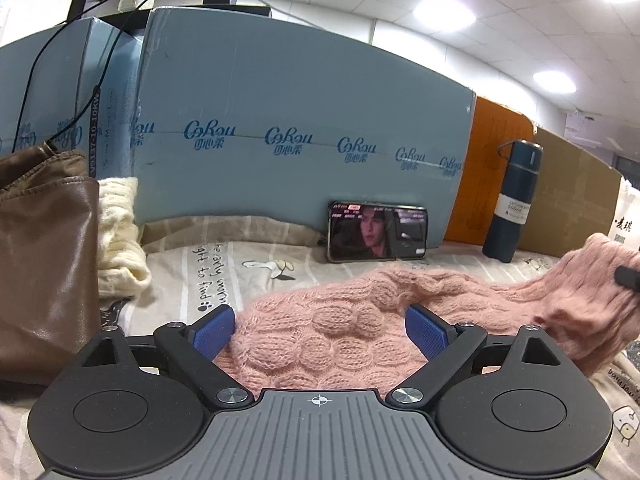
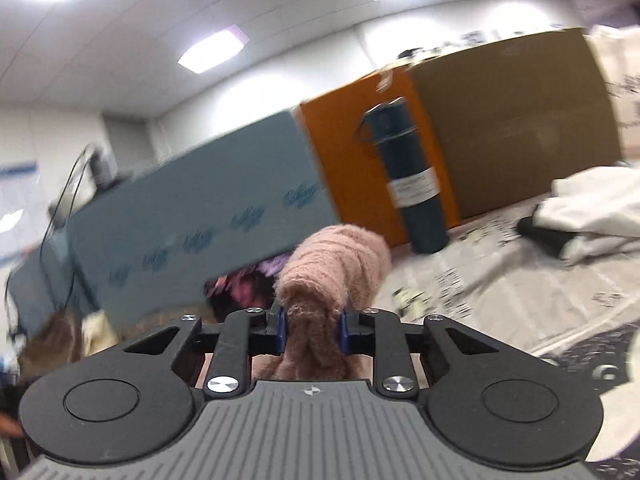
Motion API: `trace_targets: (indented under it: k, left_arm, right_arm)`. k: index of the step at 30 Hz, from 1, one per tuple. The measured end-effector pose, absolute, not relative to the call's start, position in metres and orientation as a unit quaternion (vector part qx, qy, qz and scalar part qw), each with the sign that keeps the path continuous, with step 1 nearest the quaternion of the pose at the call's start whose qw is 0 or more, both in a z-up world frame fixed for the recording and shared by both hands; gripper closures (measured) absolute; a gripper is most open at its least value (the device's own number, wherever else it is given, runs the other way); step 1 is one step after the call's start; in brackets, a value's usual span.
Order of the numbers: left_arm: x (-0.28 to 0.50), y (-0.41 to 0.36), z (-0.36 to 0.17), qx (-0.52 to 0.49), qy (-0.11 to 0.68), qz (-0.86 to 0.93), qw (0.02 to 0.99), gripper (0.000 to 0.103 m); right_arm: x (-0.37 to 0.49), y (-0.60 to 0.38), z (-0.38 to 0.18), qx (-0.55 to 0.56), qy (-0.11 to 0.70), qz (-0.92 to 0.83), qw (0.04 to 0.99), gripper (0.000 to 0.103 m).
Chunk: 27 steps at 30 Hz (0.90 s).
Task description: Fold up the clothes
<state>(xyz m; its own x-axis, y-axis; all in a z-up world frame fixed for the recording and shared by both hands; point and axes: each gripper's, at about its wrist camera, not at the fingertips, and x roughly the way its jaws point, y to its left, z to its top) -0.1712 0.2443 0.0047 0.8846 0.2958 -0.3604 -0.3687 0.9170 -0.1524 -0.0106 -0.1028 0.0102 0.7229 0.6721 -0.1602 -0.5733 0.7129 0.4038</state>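
Observation:
A pink cable-knit sweater (image 1: 360,320) lies across the printed bedsheet (image 1: 192,272). My left gripper (image 1: 320,330) is open, its blue pads on either side of the sweater's near part, not closed on it. My right gripper (image 2: 312,330) is shut on a bunched part of the pink sweater (image 2: 336,268) and holds it lifted above the sheet. In the left wrist view a black fingertip (image 1: 626,276) of the right gripper shows at the far right, at the raised end of the sweater.
A blue cardboard box (image 1: 300,120), an orange box (image 1: 500,172) and a brown box (image 1: 572,200) wall the back. A phone (image 1: 378,232) leans on the blue box. A dark thermos (image 1: 514,204) stands right. A brown leather garment (image 1: 44,272) and cream knit (image 1: 120,236) lie left. White clothes (image 2: 596,216) lie right.

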Motion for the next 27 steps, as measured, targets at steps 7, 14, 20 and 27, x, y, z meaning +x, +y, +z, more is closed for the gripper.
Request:
trace_targets:
  k: [7, 14, 20, 27]
  left_arm:
    - [-0.174, 0.238, 0.008, -0.099, 0.15, 0.147, 0.973, 0.008]
    - [-0.153, 0.226, 0.0, -0.056, 0.225, 0.167, 0.958, 0.004]
    - [-0.167, 0.236, 0.004, -0.092, 0.19, 0.183, 0.96, 0.004]
    - [-0.189, 0.251, 0.016, -0.169, 0.118, 0.168, 0.964, 0.004]
  right_arm:
    - [-0.008, -0.153, 0.023, 0.197, 0.113, 0.256, 0.94, 0.083]
    - [-0.003, -0.136, 0.035, 0.103, 0.106, 0.212, 0.966, 0.083]
    - [-0.035, -0.05, 0.042, -0.046, 0.029, 0.252, 0.966, 0.082]
    - [-0.084, 0.039, 0.024, -0.186, -0.028, 0.323, 0.928, 0.082]
